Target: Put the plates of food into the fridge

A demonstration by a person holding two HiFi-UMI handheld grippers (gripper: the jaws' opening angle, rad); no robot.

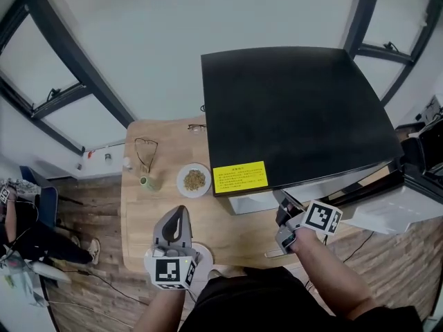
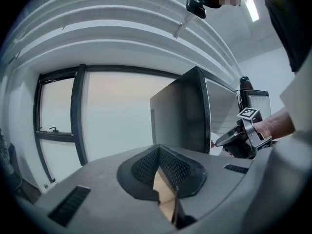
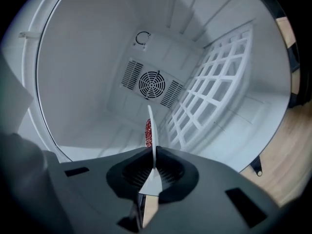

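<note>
While the right gripper [image 3: 154, 165] is clamped on the rim of a white plate [image 3: 152, 126] carrying red food [image 3: 147, 133], that plate is held edge-on inside the fridge [image 1: 291, 109], near the white wire shelf [image 3: 209, 101]. Whether it rests on the shelf cannot be told. The first placement is judged under way, not complete. A second plate [image 1: 194, 180] of brownish food sits untouched on the wooden table [image 1: 149, 220], just beside the fridge. The left gripper [image 2: 158, 161] has its jaws closed together on nothing, over the table's near edge. Remaining: set down and release the held plate, then load the second.
</note>
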